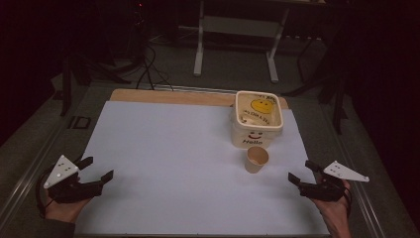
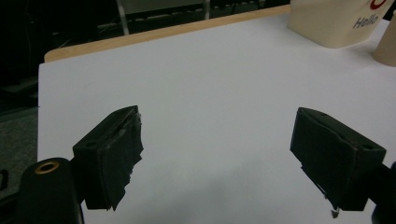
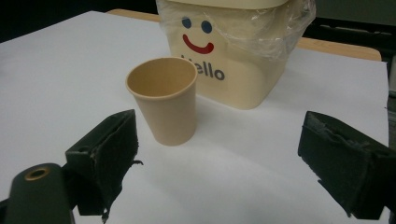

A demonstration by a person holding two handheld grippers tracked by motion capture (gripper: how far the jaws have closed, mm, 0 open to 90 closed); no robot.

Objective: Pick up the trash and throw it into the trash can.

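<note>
A tan paper cup (image 1: 257,159) stands upright and empty on the white sheet, just in front of a cream bin (image 1: 257,119) printed with a smiley and "Hello". In the right gripper view the cup (image 3: 164,105) is ahead and left of centre, and the bin (image 3: 233,51) behind it is lined with clear plastic. My right gripper (image 1: 303,172) is open near the sheet's right front, a short way from the cup. My left gripper (image 1: 96,168) is open at the left front, with bare sheet between its jaws (image 2: 217,154). The bin (image 2: 336,21) and cup (image 2: 386,44) sit far right there.
The white sheet (image 1: 173,148) covers a wooden table whose far edge (image 1: 168,95) shows. Dark floor with cables and a white metal stand (image 1: 233,44) lie beyond. A metal rail (image 1: 29,168) runs along the table's left side.
</note>
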